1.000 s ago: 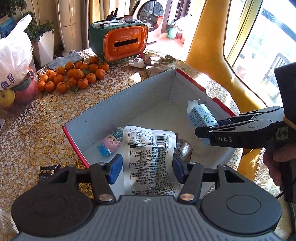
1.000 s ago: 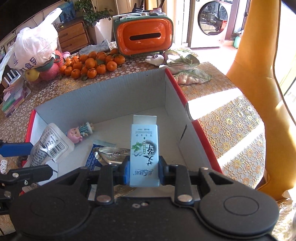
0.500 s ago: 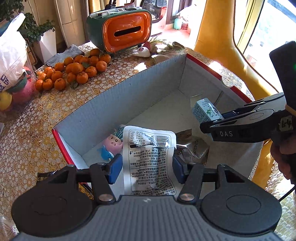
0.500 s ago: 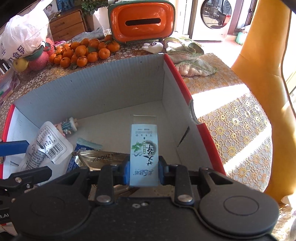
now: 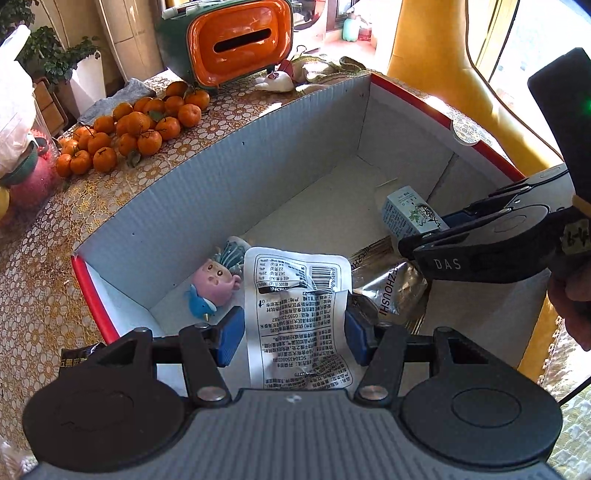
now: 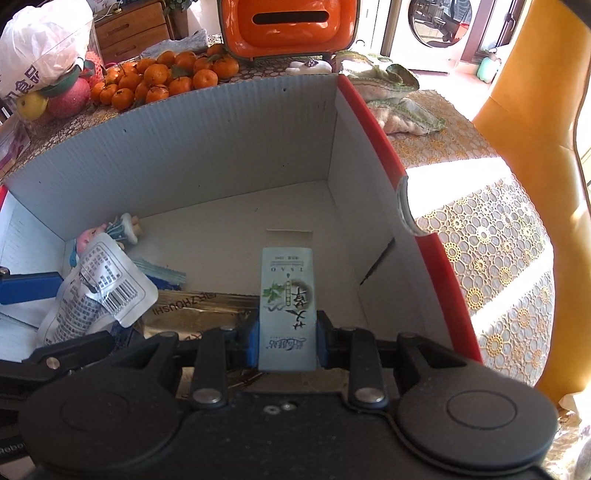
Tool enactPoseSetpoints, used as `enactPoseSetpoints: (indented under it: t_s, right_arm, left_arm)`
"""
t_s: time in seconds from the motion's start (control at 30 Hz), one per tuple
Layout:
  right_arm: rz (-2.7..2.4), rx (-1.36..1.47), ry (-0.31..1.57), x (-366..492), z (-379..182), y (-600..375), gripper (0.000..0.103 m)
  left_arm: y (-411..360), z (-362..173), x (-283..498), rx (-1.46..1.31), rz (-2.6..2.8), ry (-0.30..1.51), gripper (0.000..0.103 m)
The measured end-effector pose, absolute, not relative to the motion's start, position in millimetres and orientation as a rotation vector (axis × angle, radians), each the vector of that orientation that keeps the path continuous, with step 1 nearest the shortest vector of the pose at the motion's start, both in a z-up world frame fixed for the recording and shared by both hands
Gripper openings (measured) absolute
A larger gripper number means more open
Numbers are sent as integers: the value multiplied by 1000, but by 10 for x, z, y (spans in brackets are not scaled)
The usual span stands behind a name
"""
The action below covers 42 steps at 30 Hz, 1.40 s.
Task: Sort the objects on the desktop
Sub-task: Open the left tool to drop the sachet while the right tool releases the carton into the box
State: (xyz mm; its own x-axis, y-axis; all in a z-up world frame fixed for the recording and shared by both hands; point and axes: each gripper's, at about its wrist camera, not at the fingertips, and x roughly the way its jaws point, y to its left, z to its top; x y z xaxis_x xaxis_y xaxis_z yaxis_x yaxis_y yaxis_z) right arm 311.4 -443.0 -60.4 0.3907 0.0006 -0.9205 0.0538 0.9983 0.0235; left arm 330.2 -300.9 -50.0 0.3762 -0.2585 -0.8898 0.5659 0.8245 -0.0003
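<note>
the red-edged cardboard box (image 5: 229, 173) sits open on the desk (image 5: 33, 280), oranges (image 5: 136, 125) at 11 o'clock. inside it, the left gripper (image 5: 291, 334) has its fingers closed on a white printed pouch (image 5: 295, 295), beside a gold packet (image 5: 391, 284) and pink doll (image 5: 218, 277). at 3 o'clock, the right gripper (image 6: 286, 341) has its fingers clamped on a small tea box (image 6: 288, 295).

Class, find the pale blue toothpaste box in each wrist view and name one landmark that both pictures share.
Left wrist view: the toothpaste box is at right of centre, gripped by the right claw over the cardboard box.
Right wrist view: bottom centre, shut between that claw's pads.
Shared landmark: the orange tissue holder beyond the box.
</note>
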Motion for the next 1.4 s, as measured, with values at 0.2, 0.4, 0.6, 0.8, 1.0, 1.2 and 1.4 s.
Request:
enactPoseSetpoints:
  t_s: [0.2,0.4,0.6,0.8,1.0,1.2,1.4]
  right_arm:
    - [-23,46,1180,3124,-605,-4419,28]
    - [-20,40,1188,3121,-613,-4401,31]
    - [-27,25,1190,3080,-606,-4381,37]
    - [-29,26,1163,3006,-479,-4375,42]
    - [-37,37,1132,2904,-277,-4423,42]
    - [-35,49,1109,2761,-88,-4389,42]
    - [-19,66,1082,2587,104,-4295,43]
  left_arm:
    - [-3019,-560,3323,336,-546,1082,56]
    - [-3012,-605,3336,303,-557,1117,58]
    - [-3007,-557,3299,289,-551,1118,58]
    - [-2936,-405,3249,250,-536,1098,59]
    - [-2830,-227,3149,235,-532,1074,59]
    - [-2722,-27,2984,225,-549,1044,59]
    - [-2606,140,2755,219,-587,1017,59]
